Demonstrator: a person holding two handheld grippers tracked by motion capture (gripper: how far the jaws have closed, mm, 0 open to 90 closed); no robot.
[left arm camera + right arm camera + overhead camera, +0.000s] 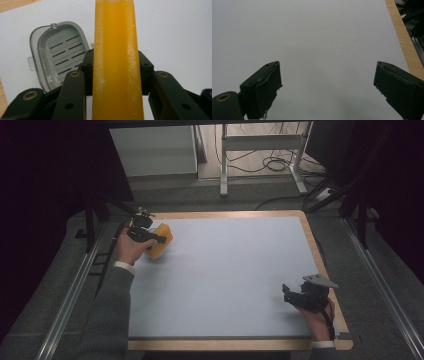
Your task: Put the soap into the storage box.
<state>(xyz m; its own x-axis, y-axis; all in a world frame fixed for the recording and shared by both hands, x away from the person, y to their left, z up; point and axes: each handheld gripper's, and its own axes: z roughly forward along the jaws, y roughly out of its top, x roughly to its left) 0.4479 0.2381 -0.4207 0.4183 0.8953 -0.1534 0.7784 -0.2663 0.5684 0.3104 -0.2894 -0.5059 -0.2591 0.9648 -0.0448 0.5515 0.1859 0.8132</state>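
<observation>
An orange bar, much like a block of soap (159, 250), sits at the far left of the pale mat (225, 270). My left gripper (161, 239) is shut on it from the sides. In the left gripper view the bar (115, 30) stands tall between the black jaws of the left gripper (116, 61), whose pads press both its faces. A grey slotted soap dish (60, 50) lies on the mat just past the bar, to its left. My right gripper (289, 292) rests low near the right front edge. Its jaws (328, 82) are open with nothing between them.
The mat lies on a wooden board (320, 255) whose rim shows along the right and front. Metal rails (380, 275) run down both sides of the table. Beyond the far edge stand a desk frame (223, 165) and loose cables (275, 165) on the floor.
</observation>
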